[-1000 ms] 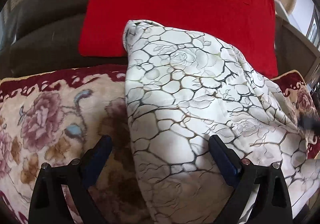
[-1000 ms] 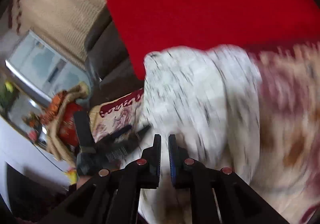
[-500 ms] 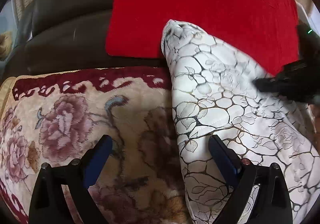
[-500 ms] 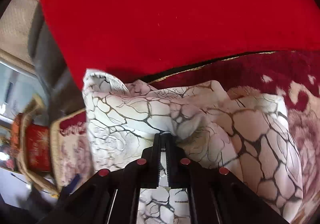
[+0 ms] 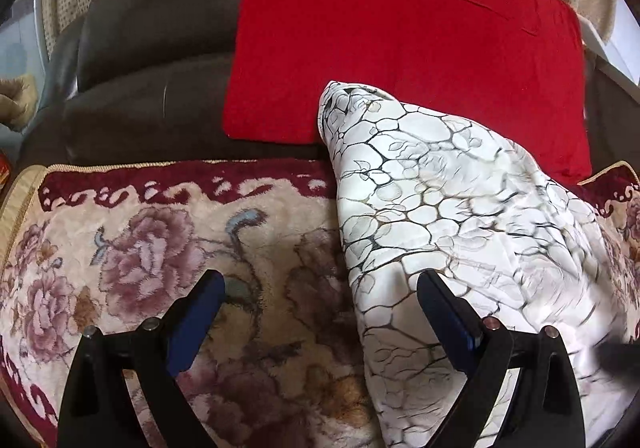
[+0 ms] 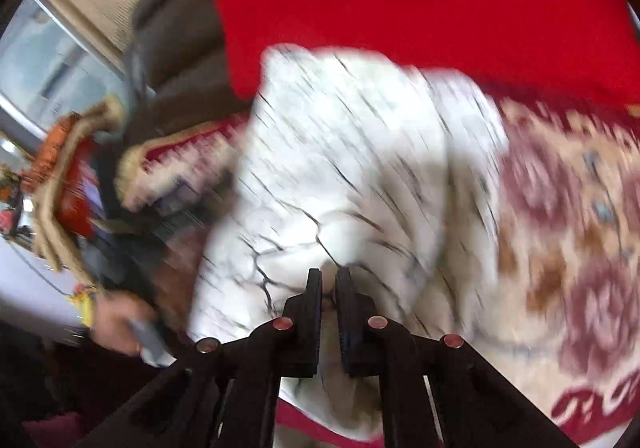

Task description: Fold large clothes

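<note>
A dark brown sofa (image 5: 152, 60) fills the back of both views, and everything else is placed against it. Over its seat lies a plush floral cover (image 5: 132, 256), cream with mauve roses and a dark red border along the edge nearest the backrest. Propped against the backrest stands a big red cushion (image 5: 400, 40), its lower edge meeting the seat. The white garment (image 5: 432, 216), printed with a dark crackle of lines and faint roses, lies in a long folded mound on the floral cover, one end pushed up against the foot of the red cushion and the rest running toward the front of the seat, on the right half of the sofa in the left wrist view. The left gripper (image 5: 320, 288) hovers low over the seat front with its blue-padded fingers spread wide, one over the floral cover and the other over the garment's near edge, gripping nothing. The right gripper (image 6: 329, 284) has its fingers drawn close together at the front of the garment; the view is blurred, so I cannot tell whether cloth is pinched between them.
</note>
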`<state>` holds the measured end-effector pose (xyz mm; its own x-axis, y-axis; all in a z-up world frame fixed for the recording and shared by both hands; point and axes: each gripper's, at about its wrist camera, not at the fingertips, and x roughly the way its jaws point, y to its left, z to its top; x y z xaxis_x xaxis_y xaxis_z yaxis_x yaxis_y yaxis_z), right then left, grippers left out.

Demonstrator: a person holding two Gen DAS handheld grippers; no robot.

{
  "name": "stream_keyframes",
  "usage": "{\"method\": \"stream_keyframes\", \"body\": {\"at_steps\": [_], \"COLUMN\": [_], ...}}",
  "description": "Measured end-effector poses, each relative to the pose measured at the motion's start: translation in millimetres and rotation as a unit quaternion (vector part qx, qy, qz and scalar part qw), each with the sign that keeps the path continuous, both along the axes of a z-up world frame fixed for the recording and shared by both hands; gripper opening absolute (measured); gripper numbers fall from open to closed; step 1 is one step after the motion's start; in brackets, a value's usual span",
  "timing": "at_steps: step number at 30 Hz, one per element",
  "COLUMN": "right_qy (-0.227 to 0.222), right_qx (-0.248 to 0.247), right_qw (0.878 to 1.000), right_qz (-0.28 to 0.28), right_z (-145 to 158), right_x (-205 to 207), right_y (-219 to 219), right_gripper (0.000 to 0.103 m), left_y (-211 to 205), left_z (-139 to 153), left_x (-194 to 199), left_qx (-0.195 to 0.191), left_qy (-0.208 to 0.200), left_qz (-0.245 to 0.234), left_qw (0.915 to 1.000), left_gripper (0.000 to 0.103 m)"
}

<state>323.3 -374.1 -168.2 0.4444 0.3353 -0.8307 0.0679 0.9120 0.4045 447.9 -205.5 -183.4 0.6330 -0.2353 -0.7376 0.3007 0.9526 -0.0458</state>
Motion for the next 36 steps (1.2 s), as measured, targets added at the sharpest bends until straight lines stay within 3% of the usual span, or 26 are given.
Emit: {"method": "stream_keyframes", "body": {"at_steps": [4, 7, 13, 20, 26, 31, 33, 36], "right_qy": [-0.011, -0.019, -0.006, -0.004, -0.022, -0.057, -0.044, 0.01], "right_qx": [0.036, 0.03, -0.037, -0.028, 0.0, -0.031, -0.038, -0.06], "right_qw": [0.999, 0.999, 0.999, 0.999, 0.999, 0.997, 0.997, 0.997], "right_qz": [-0.029, -0.03, -0.031, -0.043, -0.045, -0.041, -0.052, -0.056], "right_z": [-41.8, -40.3, -47.4, -43.0, 3.6, 37.1, 28.9, -16.9], "right_x": [-17.5, -19.0, -2.7, -1.2, -0.8, 6.5, 17.4, 44.4], "right_y": [-20.3, -20.4, -2.2, -8.4, -5.4, -3.8, -7.8, -7.9], "right_gripper": [0.004, 0.004, 0.001, 0.002, 0.008, 0.008, 0.008, 0.008], "left_y": [-0.2, -0.7, -4.4, -1.3, -1.0, -4.7, -5.4, -6.0], "left_z": [3.4, 3.8, 8.2, 8.0, 11.8, 15.0, 15.1, 12.4], "left_x": [-5.8, -5.4, -7.5, -10.0, -9.7, -11.5, -12.7, -12.6], "left_qx": [0.002, 0.003, 0.0, 0.005, 0.002, 0.003, 0.006, 0.01], "left_qy": [-0.013, -0.016, -0.023, -0.028, -0.03, -0.031, -0.031, -0.025], "left_qz": [-0.006, -0.006, -0.008, -0.011, -0.011, -0.013, -0.015, -0.02], "left_qw": [0.9999, 0.9998, 0.9997, 0.9995, 0.9995, 0.9994, 0.9994, 0.9994], "left_gripper": [0.097, 0.097, 0.097, 0.097, 0.097, 0.097, 0.097, 0.097]}}
